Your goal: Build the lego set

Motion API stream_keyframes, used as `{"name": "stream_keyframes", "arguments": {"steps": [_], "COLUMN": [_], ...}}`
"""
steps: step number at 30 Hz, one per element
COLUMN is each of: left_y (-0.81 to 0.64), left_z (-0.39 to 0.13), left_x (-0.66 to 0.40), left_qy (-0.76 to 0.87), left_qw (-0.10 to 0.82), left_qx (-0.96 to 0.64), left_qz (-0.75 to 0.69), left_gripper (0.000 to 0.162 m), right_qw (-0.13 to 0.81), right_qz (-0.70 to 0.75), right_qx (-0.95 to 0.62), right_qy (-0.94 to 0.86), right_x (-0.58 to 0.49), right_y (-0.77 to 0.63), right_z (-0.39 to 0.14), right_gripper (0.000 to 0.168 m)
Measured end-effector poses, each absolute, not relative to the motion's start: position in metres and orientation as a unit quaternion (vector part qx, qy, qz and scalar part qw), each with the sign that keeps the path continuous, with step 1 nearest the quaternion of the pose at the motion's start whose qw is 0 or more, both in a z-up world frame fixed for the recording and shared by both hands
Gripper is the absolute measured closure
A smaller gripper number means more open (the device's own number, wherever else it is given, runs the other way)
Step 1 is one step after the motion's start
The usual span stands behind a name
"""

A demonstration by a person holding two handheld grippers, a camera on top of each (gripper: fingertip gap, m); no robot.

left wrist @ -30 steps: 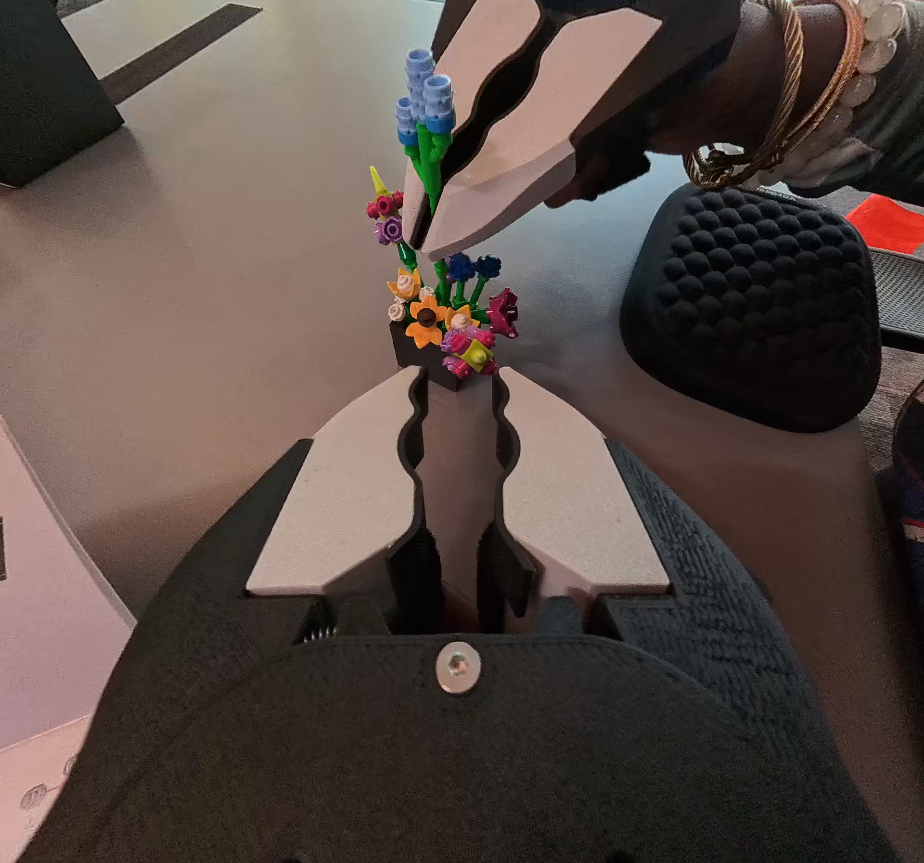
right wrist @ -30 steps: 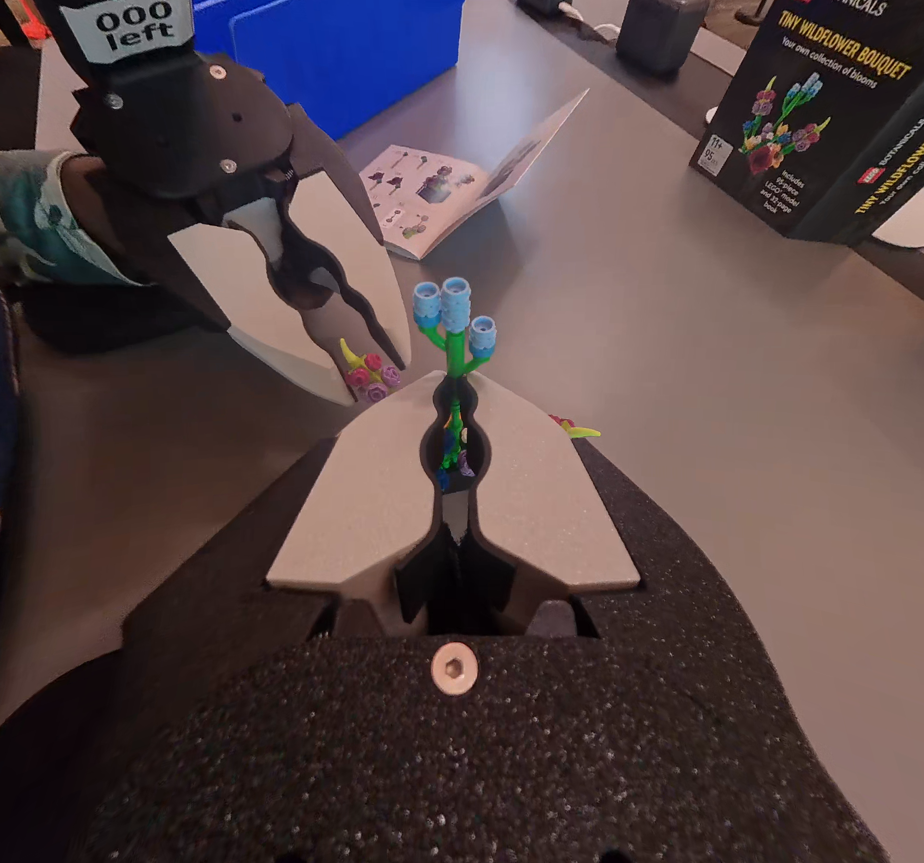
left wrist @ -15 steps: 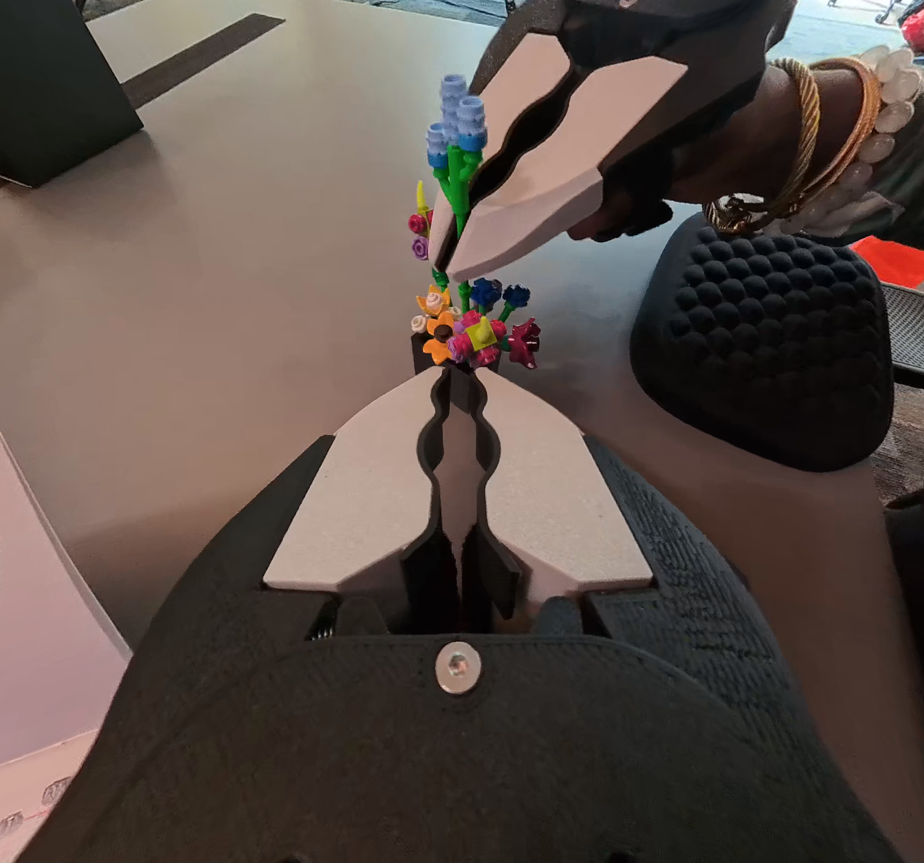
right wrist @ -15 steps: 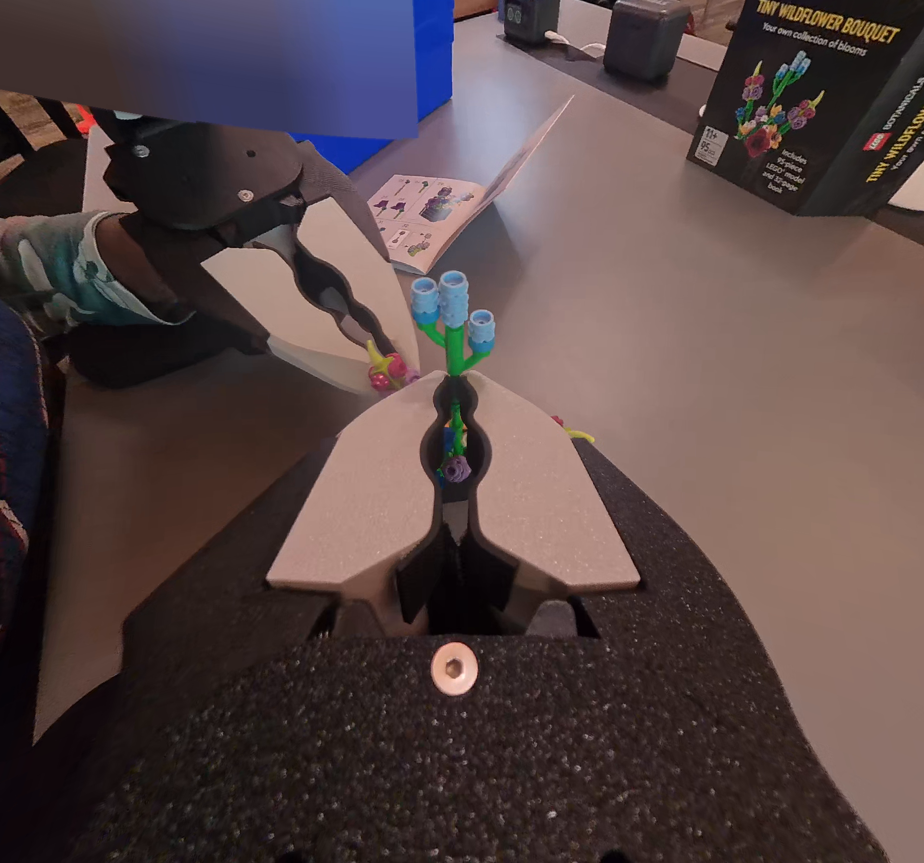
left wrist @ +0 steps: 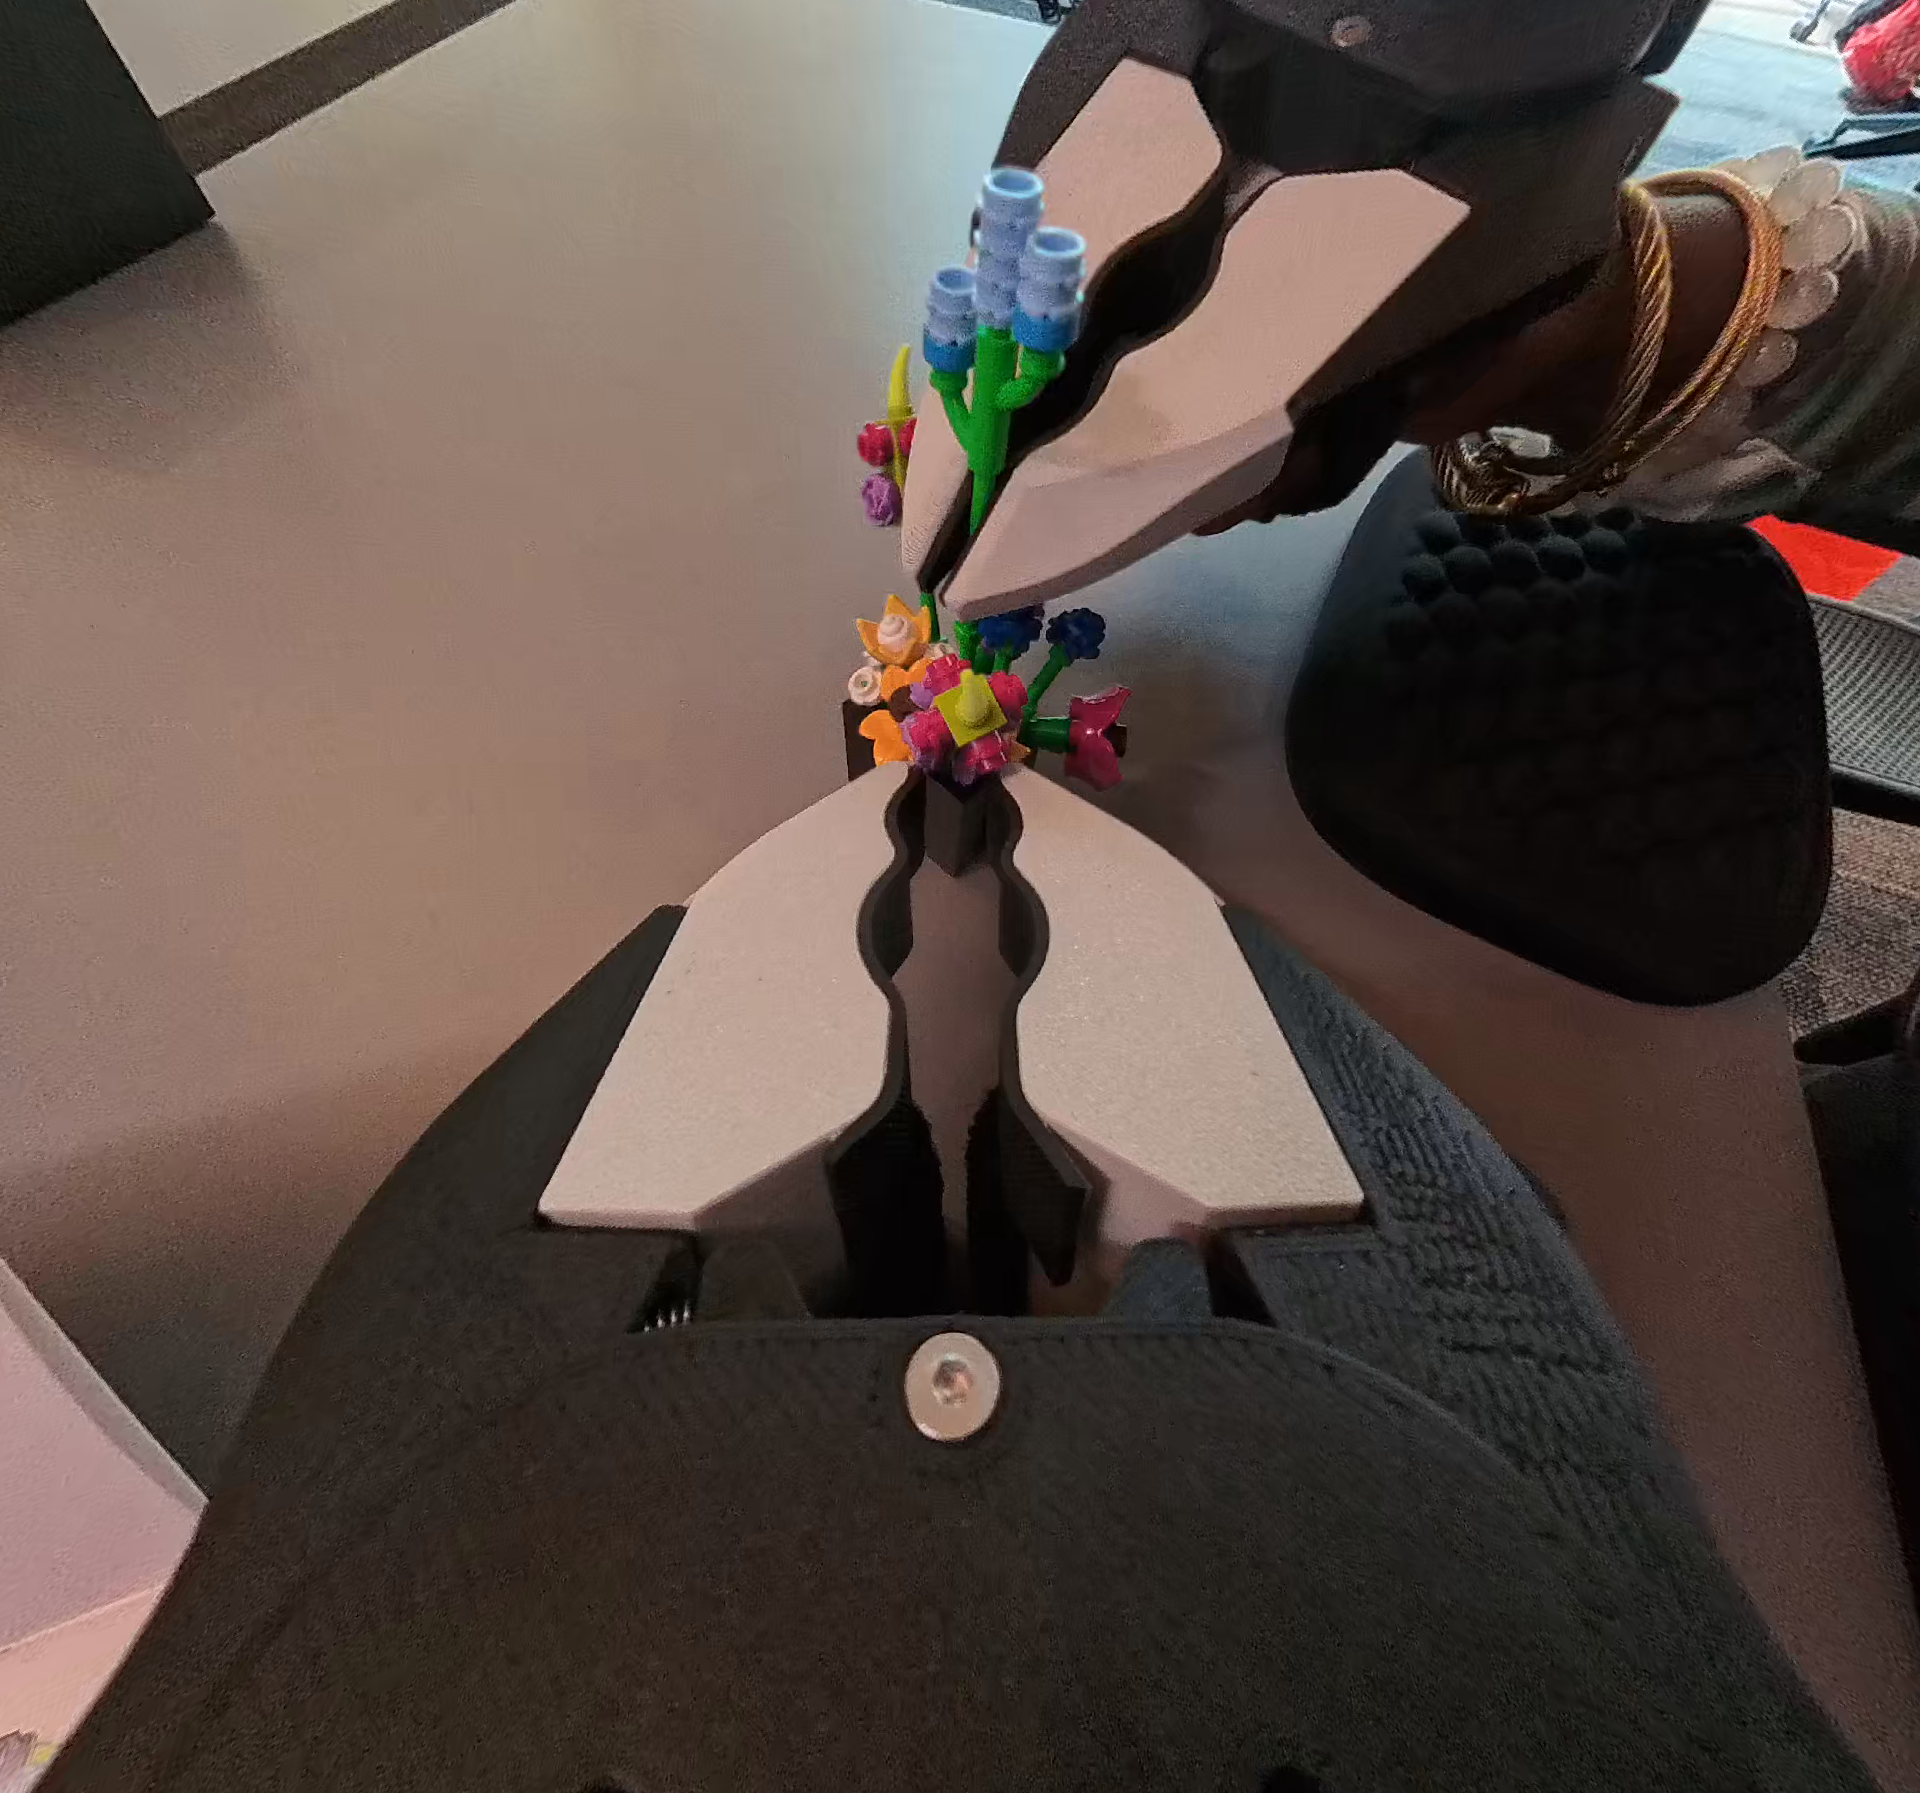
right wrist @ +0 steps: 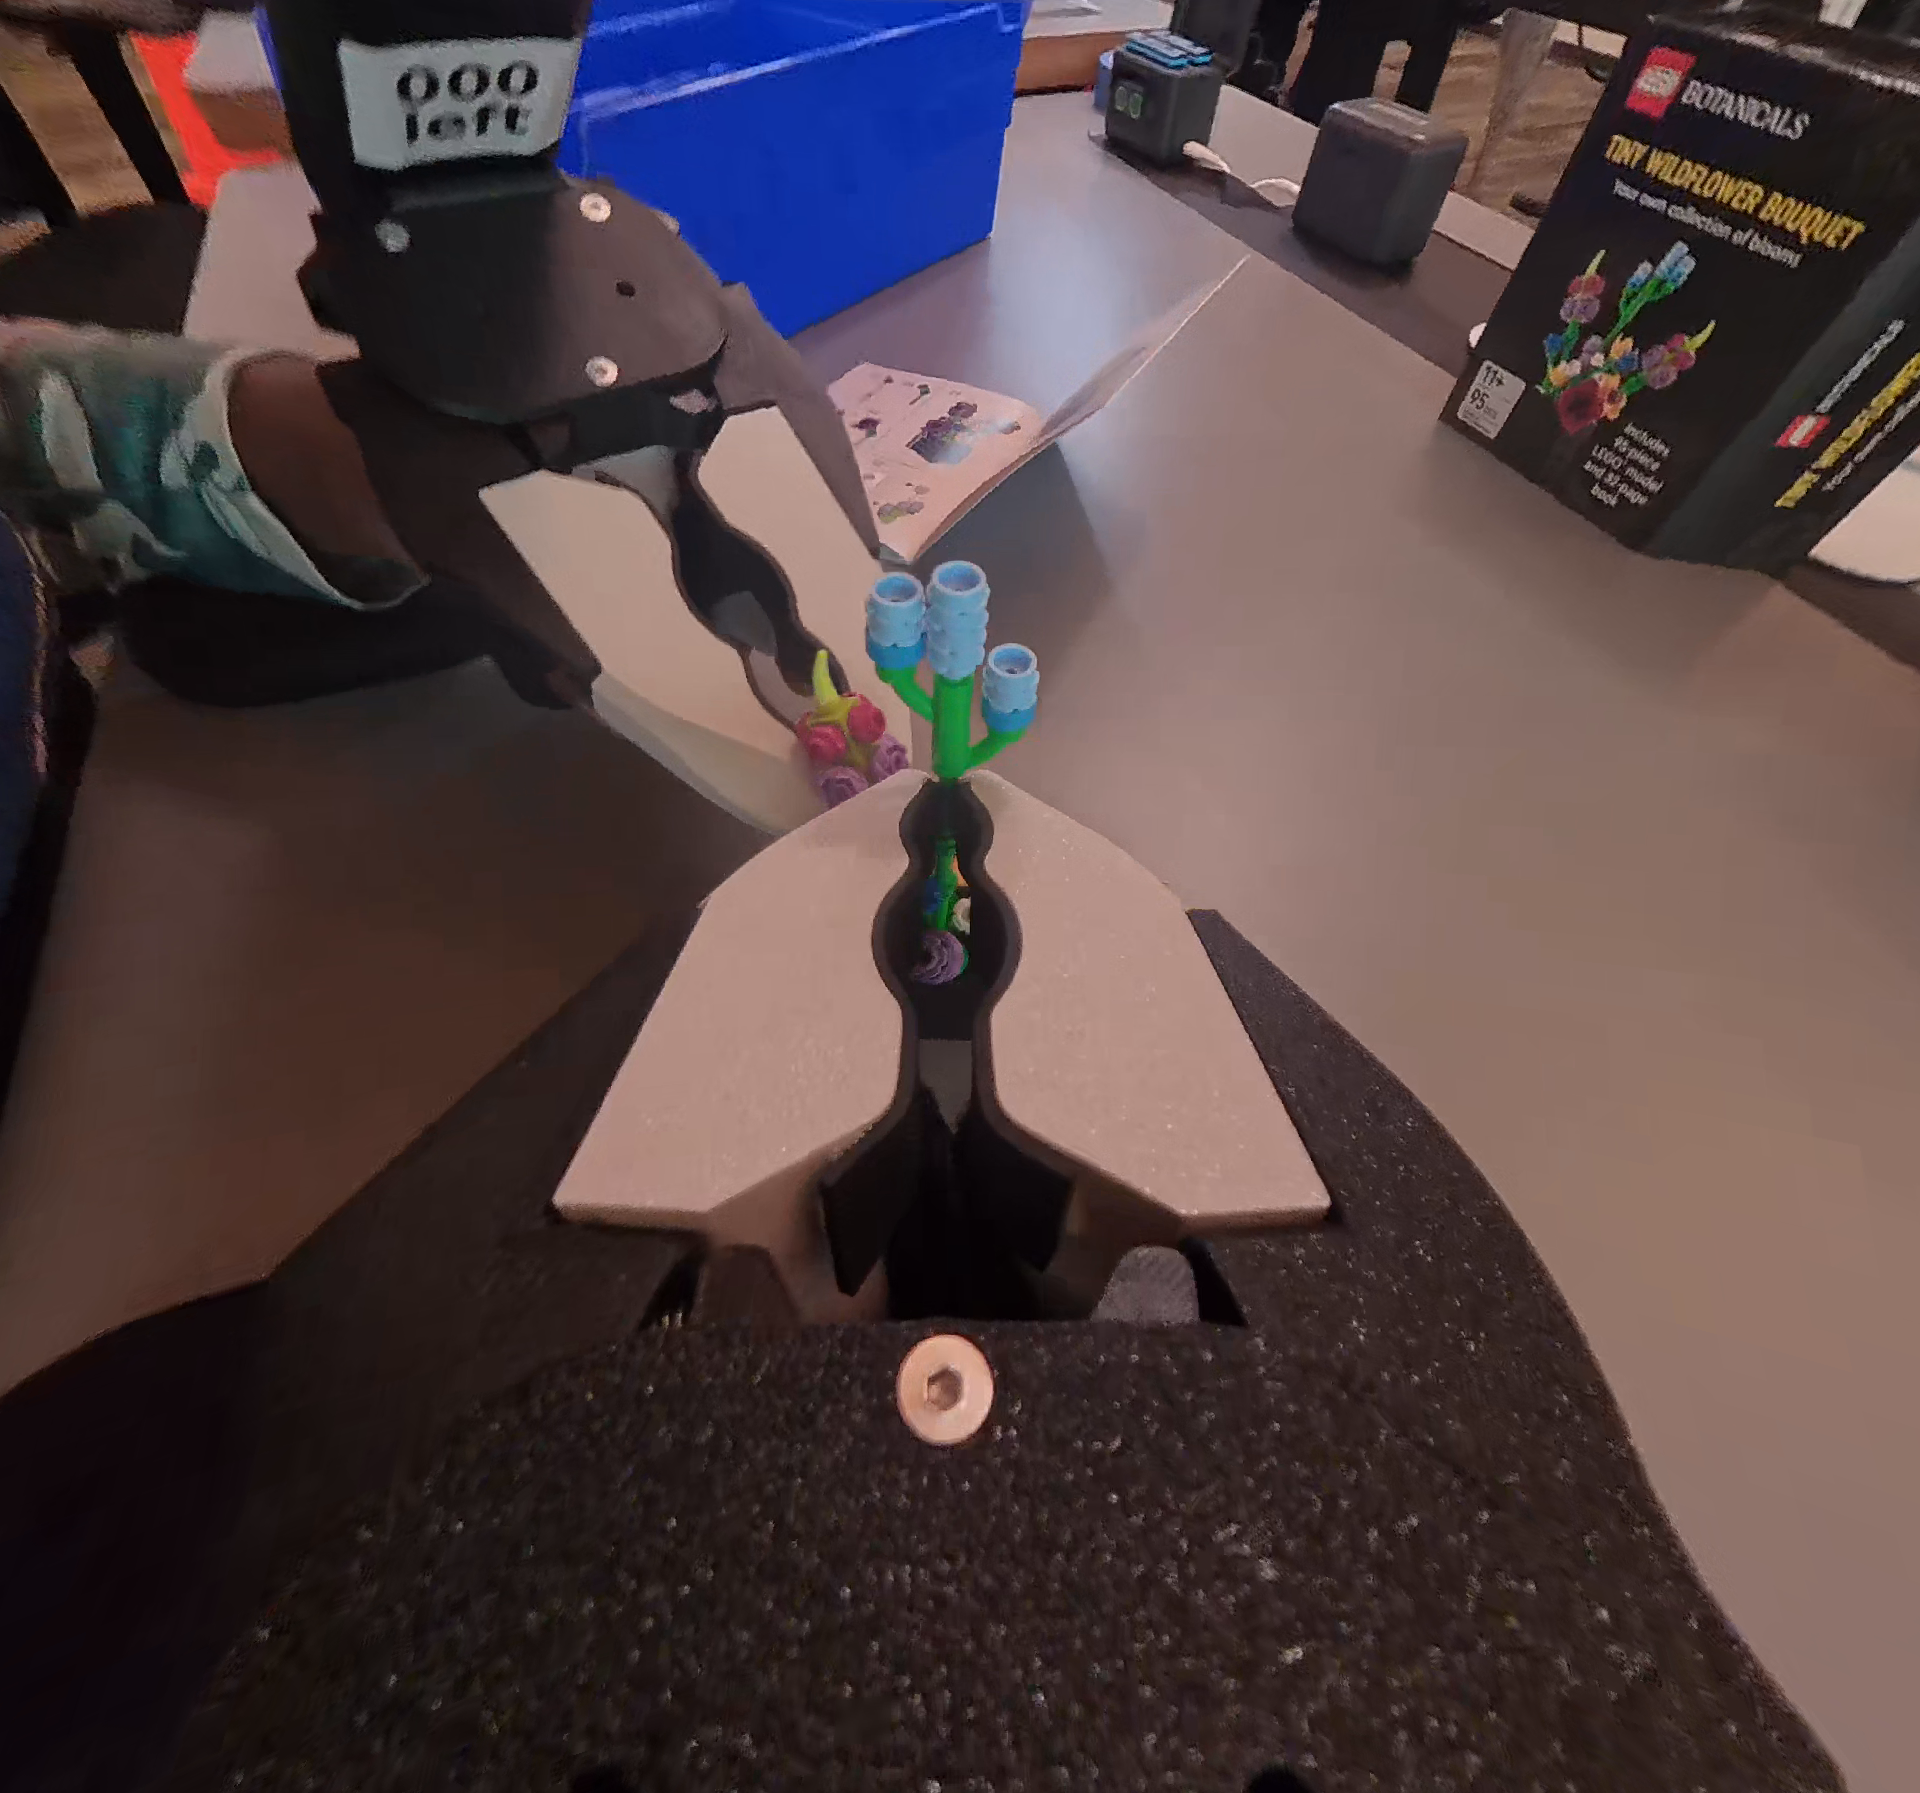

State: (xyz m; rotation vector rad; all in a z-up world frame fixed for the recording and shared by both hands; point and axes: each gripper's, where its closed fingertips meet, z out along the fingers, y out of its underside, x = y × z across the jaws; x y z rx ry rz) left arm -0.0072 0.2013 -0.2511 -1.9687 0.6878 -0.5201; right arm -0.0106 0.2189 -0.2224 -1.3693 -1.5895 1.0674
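Note:
A small lego bouquet (left wrist: 966, 704) of orange, pink, blue and magenta flowers stands in a black base (left wrist: 956, 834) on the grey table. My left gripper (left wrist: 951, 793) is shut on the front corner of that base. My right gripper (left wrist: 940, 580) comes down from the upper right, just above the bouquet. It is shut on a green stem with three light blue flowers (left wrist: 997, 289). In the right wrist view the same blue-flower stem (right wrist: 951, 642) stands up from my right gripper (right wrist: 951, 782). A pink and purple sprig (right wrist: 847, 741) shows beside it, in front of the left gripper (right wrist: 821, 694).
A black bumpy cushion (left wrist: 1558, 756) lies at the table's right edge. The set's black box (right wrist: 1704, 289), an open instruction booklet (right wrist: 966, 434), a blue bin (right wrist: 810, 154) and small grey devices (right wrist: 1382, 174) stand farther back. A white object (left wrist: 62, 1431) sits lower left. Left and right tips are no more than a few centimetres apart. The left tips stand about 15 cm off the white object (left wrist: 62, 1431).
My left gripper has moved forward and narrowed from open until its fingers hold the black base. My right gripper still holds the blue-flower stem, its tips now close above the bouquet.

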Motion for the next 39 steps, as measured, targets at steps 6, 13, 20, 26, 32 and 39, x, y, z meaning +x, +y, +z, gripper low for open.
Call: {"name": "stream_keyframes", "arguments": {"steps": [6,13,20,26,32,39], "left_y": [0.203,0.203,0.202,0.200,0.195,0.175], "left_z": [-0.250,-0.250,-0.250,-0.252,-0.252,-0.262], "left_x": [-0.007,-0.005,-0.003,-0.003,-0.005,0.002], "left_qy": [0.276,0.279,0.284,0.287,0.284,0.319], "left_qw": [0.478,0.477,0.477,0.471,0.467,0.403], "left_qx": [-0.805,-0.804,-0.802,-0.805,-0.807,-0.808], "left_qz": [-0.216,-0.220,-0.220,-0.220,-0.222,-0.289], "left_gripper": [0.151,0.151,0.150,0.147,0.142,0.099], "right_qw": [0.387,0.381,0.385,0.386,0.410,0.293], "right_qz": [0.384,0.385,0.389,0.407,0.438,0.397], "right_qx": [-0.528,-0.537,-0.540,-0.532,-0.523,-0.580], "right_qy": [-0.651,-0.647,-0.640,-0.634,-0.606,-0.648], "right_x": [-0.009,-0.008,-0.003,0.004,0.021,0.064], "right_y": [0.219,0.222,0.221,0.216,0.216,0.219], "right_z": [-0.236,-0.238,-0.233,-0.222,-0.201,-0.247], "right_gripper": [0.165,0.163,0.154,0.143,0.118,0.092]}}
